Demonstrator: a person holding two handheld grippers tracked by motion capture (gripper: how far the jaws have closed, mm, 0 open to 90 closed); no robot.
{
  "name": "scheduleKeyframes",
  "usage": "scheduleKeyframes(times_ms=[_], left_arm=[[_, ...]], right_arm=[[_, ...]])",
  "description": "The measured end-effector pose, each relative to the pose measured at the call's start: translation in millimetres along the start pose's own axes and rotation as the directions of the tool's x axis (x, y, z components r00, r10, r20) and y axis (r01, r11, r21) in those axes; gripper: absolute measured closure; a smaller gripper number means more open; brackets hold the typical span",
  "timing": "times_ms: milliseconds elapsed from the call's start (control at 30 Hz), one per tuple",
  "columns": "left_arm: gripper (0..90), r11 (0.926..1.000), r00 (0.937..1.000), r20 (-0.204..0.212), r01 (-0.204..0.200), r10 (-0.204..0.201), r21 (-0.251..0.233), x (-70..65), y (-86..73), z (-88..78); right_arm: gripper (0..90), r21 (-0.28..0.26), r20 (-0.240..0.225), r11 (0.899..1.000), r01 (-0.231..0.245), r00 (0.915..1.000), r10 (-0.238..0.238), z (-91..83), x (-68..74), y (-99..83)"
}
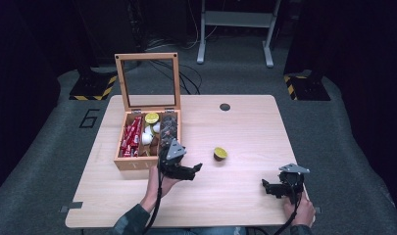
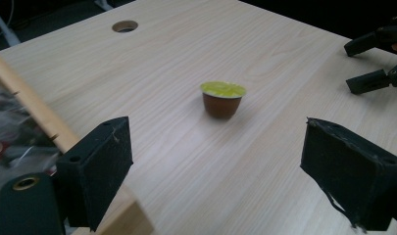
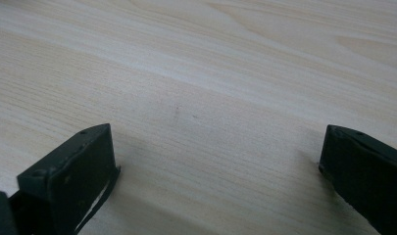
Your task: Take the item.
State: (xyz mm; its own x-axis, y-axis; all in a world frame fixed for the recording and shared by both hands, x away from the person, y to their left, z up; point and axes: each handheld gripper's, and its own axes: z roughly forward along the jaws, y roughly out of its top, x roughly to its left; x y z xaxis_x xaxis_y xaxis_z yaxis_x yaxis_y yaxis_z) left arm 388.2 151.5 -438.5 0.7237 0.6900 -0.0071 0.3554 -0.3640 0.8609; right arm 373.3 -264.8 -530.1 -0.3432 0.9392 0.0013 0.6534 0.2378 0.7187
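A brown coffee capsule with a yellow lid stands upright on the bare table, right of the wooden box. My left gripper hovers just left of the capsule, open, with nothing between its jaws; the capsule lies ahead of them. My right gripper sits low near the table's front right, open over bare wood. It also appears at the far right of the left gripper view as the right gripper.
The box's glass lid stands open at the back. Inside are red sachets, white and yellow capsules and dark capsules. A cable hole is at the table's far side.
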Motion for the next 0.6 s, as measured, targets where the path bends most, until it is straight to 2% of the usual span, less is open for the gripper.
scheduleKeyframes(times_ms=[33,100,200,233,267,333,367,400,467,500,533,600], left_arm=[[11.4,1.0000,1.0000,0.000,0.000,0.000,0.000,0.0,0.0,0.0],[11.2,0.9999,0.9997,-0.022,0.010,-0.010,-0.009,8.2,-8.0,-16.9],[10.8,0.9995,0.9990,-0.034,0.029,-0.029,-0.009,19.3,-17.3,-33.5],[10.7,0.9995,0.9990,-0.034,0.029,-0.029,-0.009,19.3,-17.3,-33.5],[10.6,0.9989,0.9971,-0.061,0.044,-0.045,-0.018,26.4,-24.6,-43.3],[10.0,0.9984,0.9959,-0.071,0.056,-0.056,-0.012,34.0,-32.7,-53.4],[10.0,0.9984,0.9959,-0.071,0.056,-0.056,-0.012,34.0,-32.7,-53.4],[9.8,0.9980,0.9939,-0.090,0.063,-0.063,0.002,41.0,-41.6,-62.4],[9.5,0.9970,0.9906,-0.114,0.077,-0.076,0.005,47.1,-51.2,-69.8],[9.4,0.9970,0.9906,-0.114,0.077,-0.076,0.005,47.1,-51.2,-69.8],[9.4,0.9953,0.9871,-0.129,0.096,-0.094,0.010,52.9,-60.7,-76.5],[9.3,0.9941,0.9852,-0.135,0.108,-0.105,0.012,56.2,-66.9,-80.4]], right_arm=[[0.0,0.000,0.000,1.000,0.000,1.0000,0.000,0.0,0.0,0.0],[0.0,0.000,0.000,1.000,0.000,1.0000,0.000,0.0,0.0,0.0],[0.0,0.000,0.001,1.000,-0.001,1.0000,0.001,-0.1,0.1,-0.1],[0.0,0.000,0.001,1.000,-0.001,1.0000,0.001,-0.1,0.2,0.0],[0.0,0.000,0.001,1.000,-0.001,1.0000,0.001,-0.1,0.1,-0.1],[0.0,0.000,0.001,1.000,-0.001,1.0000,0.001,-0.1,0.1,-0.1],[0.0,0.000,0.001,1.000,-0.001,1.0000,0.001,-0.1,0.2,-0.1],[0.0,0.000,0.002,1.000,-0.002,1.0000,0.002,-0.1,0.3,-0.1],[0.0,0.001,0.002,1.000,-0.002,1.0000,0.002,-0.1,0.4,0.0],[0.0,0.000,0.003,1.000,-0.002,1.0000,0.002,-0.1,0.5,0.0],[0.0,0.000,0.003,1.000,-0.003,1.0000,0.003,-0.1,0.6,-0.1],[0.0,-0.001,0.004,1.000,0.000,1.0000,0.000,0.0,0.4,0.0]])
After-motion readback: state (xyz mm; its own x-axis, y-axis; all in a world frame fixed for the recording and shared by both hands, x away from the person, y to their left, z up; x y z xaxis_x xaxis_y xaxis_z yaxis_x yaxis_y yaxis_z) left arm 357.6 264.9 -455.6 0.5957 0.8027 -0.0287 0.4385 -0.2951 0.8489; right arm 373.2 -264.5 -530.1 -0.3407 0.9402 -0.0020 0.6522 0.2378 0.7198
